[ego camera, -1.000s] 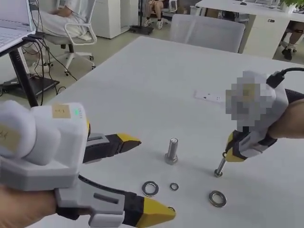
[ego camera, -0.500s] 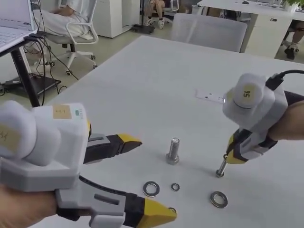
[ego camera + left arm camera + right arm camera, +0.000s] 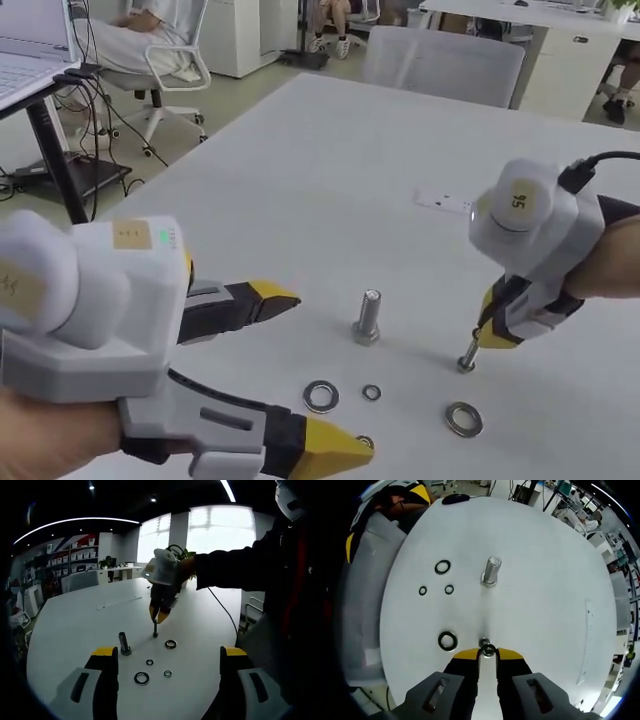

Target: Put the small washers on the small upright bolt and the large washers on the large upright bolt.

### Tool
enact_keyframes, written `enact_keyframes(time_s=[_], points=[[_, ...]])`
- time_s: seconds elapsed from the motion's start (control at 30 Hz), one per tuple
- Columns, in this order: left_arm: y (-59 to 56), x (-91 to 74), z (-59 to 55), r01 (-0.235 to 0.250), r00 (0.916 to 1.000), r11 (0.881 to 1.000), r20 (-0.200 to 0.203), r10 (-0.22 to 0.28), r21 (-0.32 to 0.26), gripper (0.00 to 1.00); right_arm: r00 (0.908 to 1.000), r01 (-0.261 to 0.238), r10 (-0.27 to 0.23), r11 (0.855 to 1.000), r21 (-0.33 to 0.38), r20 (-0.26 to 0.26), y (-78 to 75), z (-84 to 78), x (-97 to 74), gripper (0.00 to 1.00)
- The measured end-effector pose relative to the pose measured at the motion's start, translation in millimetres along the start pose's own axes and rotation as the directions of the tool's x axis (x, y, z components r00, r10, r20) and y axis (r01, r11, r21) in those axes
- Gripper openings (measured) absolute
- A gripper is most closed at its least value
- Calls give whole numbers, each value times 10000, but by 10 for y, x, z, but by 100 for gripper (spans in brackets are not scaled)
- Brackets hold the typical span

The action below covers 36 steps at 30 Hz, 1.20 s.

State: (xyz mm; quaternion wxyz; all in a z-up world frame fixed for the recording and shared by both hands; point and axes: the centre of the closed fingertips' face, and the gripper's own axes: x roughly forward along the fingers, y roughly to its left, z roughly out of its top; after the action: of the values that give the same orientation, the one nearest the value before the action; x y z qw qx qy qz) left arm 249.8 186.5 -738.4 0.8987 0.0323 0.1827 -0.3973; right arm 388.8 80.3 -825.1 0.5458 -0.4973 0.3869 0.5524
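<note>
Nothing on the table (image 3: 330, 180) has moved, and the right gripper (image 3: 483, 335) stays just over the small bolt (image 3: 467, 356). Its own view shows what the head view cannot: a small washer (image 3: 488, 650) pinched between its almost closed jaws, right at the bolt's top. The left gripper (image 3: 169, 651) has its jaws wide apart. The large bolt (image 3: 124, 643) and four loose washers (image 3: 142, 678) lie ahead between them.

left gripper (image 3: 325, 376): white body, black jaws, yellow tips (image 3: 335, 447), green light (image 3: 160, 238)
right gripper (image 3: 487, 336): white, "95" label (image 3: 517, 200), black cable (image 3: 600, 160)
sleeve (image 3: 235, 570): dark
</note>
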Motion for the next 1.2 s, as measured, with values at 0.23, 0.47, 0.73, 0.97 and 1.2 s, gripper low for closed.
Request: enact_keyframes(time_s=[0.23, 0.47, 0.73, 0.97, 1.2], points=[[-1, 0, -1, 10, 10000, 10000, -10, -10, 4, 83, 10000, -68, 68, 10000, 61, 6, -13, -5, 92, 13], [4, -8, -8, -6, 10000, 10000, -18, 6, 1, 83, 9998, -171, 171, 9998, 107, -30, -3, -9, 189, 13], [14, -16, -18, -20, 10000, 10000, -47, 20, -3, 83, 9996, -273, 274, 9995, 171, -44, 25, -16, 256, 13], [20, -19, -31, -16, 10000, 10000, -89, 16, -16, 83, 9995, -314, 315, 9992, 236, -20, 39, -28, 320, 13], [27, -16, -40, -27, 9999, 10000, -118, 26, -32, 83, 9994, -353, 353, 9990, 274, 5, 65, -35, 380, 14]])
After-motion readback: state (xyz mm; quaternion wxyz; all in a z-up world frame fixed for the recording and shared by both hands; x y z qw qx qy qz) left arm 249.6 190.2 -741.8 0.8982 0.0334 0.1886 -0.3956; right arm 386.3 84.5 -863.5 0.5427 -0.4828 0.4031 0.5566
